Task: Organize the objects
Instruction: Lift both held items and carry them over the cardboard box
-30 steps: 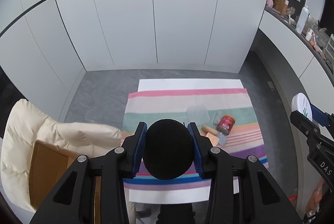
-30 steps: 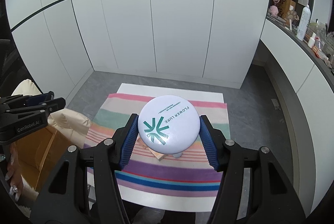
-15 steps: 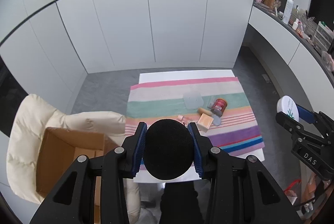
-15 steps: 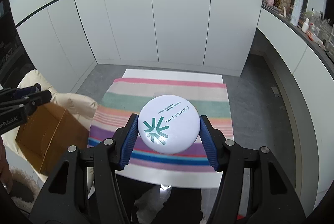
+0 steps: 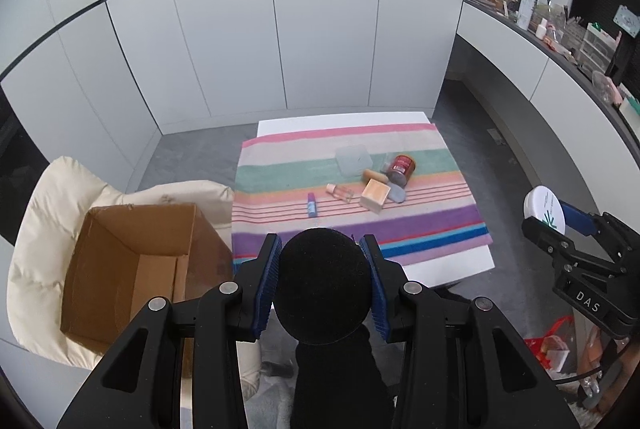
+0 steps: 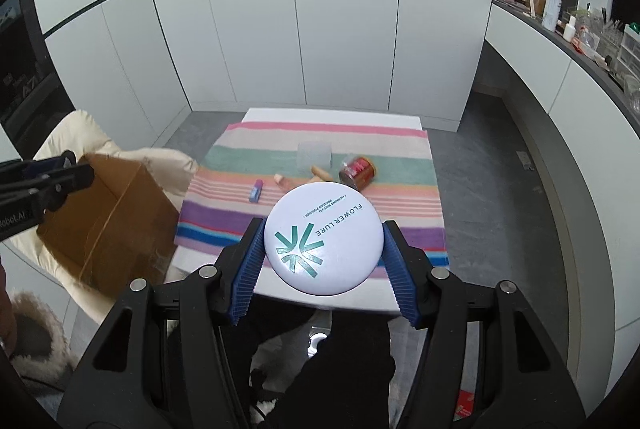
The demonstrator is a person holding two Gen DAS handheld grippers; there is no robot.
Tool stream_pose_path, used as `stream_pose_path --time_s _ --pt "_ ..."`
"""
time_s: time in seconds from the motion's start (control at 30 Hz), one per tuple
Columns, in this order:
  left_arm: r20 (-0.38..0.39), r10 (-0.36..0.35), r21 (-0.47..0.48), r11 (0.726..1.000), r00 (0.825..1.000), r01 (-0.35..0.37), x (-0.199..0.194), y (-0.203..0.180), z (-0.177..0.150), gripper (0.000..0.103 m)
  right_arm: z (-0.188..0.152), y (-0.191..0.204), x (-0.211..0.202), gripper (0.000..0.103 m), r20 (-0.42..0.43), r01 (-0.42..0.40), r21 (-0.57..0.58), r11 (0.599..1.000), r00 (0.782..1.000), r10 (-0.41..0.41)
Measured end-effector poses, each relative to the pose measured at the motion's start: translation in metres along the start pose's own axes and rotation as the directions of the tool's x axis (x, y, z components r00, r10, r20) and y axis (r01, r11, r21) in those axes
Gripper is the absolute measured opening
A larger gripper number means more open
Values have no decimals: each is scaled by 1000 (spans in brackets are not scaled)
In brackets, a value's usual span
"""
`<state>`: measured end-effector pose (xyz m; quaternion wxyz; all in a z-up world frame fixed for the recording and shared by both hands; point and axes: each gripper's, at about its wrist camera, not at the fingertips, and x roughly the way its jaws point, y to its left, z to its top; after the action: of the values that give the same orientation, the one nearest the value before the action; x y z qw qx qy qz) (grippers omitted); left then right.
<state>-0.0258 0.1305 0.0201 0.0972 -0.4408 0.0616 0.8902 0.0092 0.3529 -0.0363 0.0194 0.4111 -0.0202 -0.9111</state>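
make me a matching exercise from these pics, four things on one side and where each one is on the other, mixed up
Things:
1. black round puff
2. white compact
3. cardboard box
4. red jar

Places:
A. lying on the striped cloth
B. between the pads of the left gripper
C. resting on the cream padded chair
D. between the pads of the right gripper

Pairs: 1-B, 2-D, 3-C, 4-A
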Motion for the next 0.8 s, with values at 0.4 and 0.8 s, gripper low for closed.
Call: stream_pose_path --time_s 0.4,0.8 --pt "-15 3 -27 1000 1000 -3 -2 -5 -53 41 -60 -2 1 60 -95 -28 5 1000 995 29" --pt "-63 12 -80 997 998 -17 16 34 -58 41 -50 20 6 60 -99 -8 -41 999 995 4"
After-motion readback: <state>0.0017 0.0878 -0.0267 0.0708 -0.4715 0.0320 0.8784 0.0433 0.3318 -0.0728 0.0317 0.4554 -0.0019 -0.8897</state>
